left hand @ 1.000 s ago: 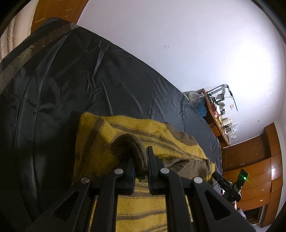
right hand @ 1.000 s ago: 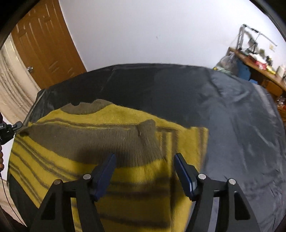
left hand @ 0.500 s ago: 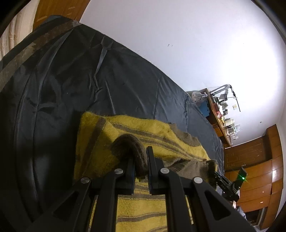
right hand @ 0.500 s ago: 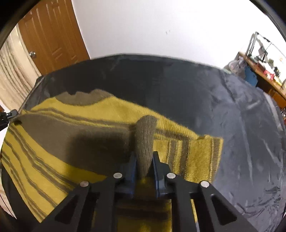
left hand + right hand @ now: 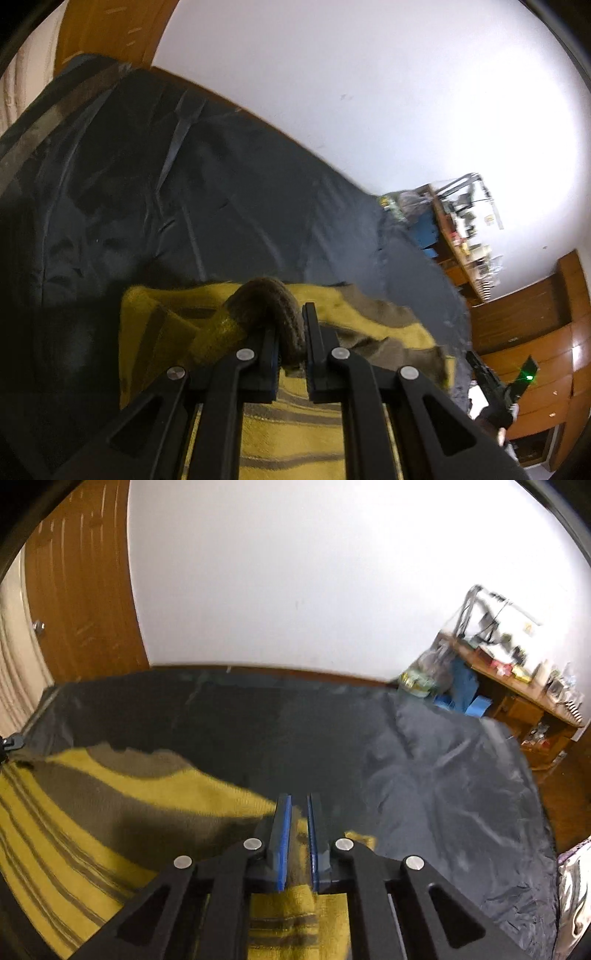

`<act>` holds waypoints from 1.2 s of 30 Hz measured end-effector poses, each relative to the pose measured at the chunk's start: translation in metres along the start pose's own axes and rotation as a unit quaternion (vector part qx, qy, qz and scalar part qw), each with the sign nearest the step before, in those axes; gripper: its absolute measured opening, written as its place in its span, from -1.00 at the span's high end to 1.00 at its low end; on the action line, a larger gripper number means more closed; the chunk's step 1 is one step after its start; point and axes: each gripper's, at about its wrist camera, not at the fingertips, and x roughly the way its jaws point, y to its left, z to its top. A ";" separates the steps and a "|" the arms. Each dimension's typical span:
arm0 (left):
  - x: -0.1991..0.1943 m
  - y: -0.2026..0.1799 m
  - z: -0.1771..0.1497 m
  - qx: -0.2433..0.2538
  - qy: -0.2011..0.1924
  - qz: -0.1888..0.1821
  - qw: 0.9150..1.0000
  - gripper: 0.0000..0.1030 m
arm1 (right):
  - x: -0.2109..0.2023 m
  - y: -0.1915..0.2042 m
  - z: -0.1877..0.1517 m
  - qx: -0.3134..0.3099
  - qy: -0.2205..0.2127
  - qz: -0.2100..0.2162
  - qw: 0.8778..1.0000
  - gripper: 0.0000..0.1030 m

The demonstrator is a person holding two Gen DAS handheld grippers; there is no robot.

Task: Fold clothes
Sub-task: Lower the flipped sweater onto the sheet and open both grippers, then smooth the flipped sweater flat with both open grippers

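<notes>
Left wrist view: left tool (image 5: 290, 332) pinched narrow on brown ribbed cuff (image 5: 273, 299) of yellow striped sweater (image 5: 295, 439), garment spreading below and rightward over dark bedsheet (image 5: 184, 206).

Right wrist view: right tool (image 5: 298, 834) nearly closed, yellow knit between its pads; sweater extends leftward across bedsheet. White wall (image 5: 295, 572), wooden door (image 5: 81, 590), cluttered desk (image 5: 517, 686) beyond.

Sweater (image 5: 110, 812) on bedsheet (image 5: 424, 775); desk (image 5: 517, 698) beyond, right; door (image 5: 81, 590) behind, left.

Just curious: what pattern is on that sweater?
The sweater is yellow with brown stripes, clearest in the right wrist view.
</notes>
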 end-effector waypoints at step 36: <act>0.026 -0.018 -0.046 0.138 0.027 0.114 0.983 -0.56 | 0.031 0.061 -0.053 -0.045 0.088 0.073 0.992 -0.72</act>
